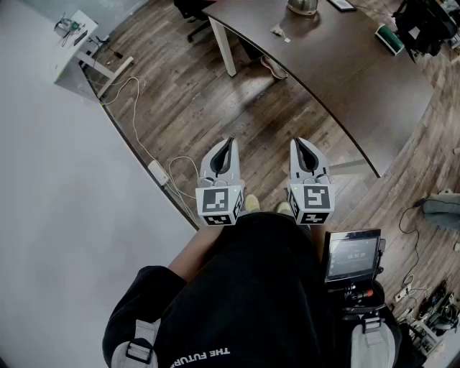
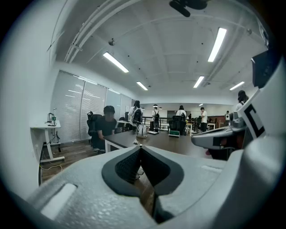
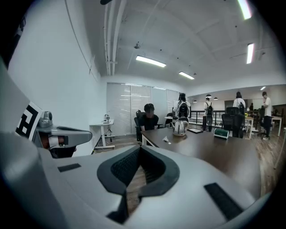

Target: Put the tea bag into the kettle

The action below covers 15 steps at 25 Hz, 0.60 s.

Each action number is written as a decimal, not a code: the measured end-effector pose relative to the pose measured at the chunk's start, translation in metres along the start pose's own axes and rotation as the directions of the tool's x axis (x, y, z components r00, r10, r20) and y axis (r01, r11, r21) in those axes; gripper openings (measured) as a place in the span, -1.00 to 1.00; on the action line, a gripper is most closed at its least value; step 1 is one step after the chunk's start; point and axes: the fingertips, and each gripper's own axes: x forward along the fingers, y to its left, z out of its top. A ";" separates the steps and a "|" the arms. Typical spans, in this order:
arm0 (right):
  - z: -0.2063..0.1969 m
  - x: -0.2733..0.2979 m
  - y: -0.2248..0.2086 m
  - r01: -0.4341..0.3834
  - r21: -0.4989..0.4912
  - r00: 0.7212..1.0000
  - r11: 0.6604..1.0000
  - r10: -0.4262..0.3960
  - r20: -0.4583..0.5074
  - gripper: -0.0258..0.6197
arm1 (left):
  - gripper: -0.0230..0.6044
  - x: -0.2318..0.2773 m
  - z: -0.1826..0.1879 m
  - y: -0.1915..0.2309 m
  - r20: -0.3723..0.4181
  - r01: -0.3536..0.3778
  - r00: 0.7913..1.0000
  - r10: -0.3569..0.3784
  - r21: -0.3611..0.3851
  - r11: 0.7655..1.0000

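Head view: the kettle [image 1: 302,6] stands at the far end of the dark bench [image 1: 345,79], cut by the top edge of the picture; its inside cannot be seen. The tea bag [image 1: 279,31] lies on the bench just beside it, not in it. A green box [image 1: 390,39] sits near the bench's right edge. The left gripper [image 1: 227,147] and right gripper [image 1: 305,147] are held side by side, close to the person's body, over open wood floor [image 1: 215,93] and well apart from the bench. A white wall [image 1: 50,201] bounds the left side, and a power strip [image 1: 159,172] with its cable lies along the wall's foot.

Left gripper view: the jaws are closed, tip to tip, with nothing between them. Kettle and tea bag are far ahead on the bench.

Right gripper view: the jaws are likewise closed and empty. A seated person [image 3: 149,118] is at the bench's far corner.
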 end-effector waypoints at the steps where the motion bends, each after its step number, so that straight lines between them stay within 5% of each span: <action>1: -0.001 0.002 0.000 -0.007 0.002 1.000 1.000 0.007 -0.001 -0.90 | -0.91 0.001 -0.001 0.001 -0.001 -0.006 1.000 0.006 0.002 1.000; 15: 0.002 0.012 0.012 -0.041 0.045 0.999 0.998 0.040 0.010 -0.90 | -0.91 -0.010 0.005 0.021 0.020 -0.043 0.999 0.042 0.009 0.999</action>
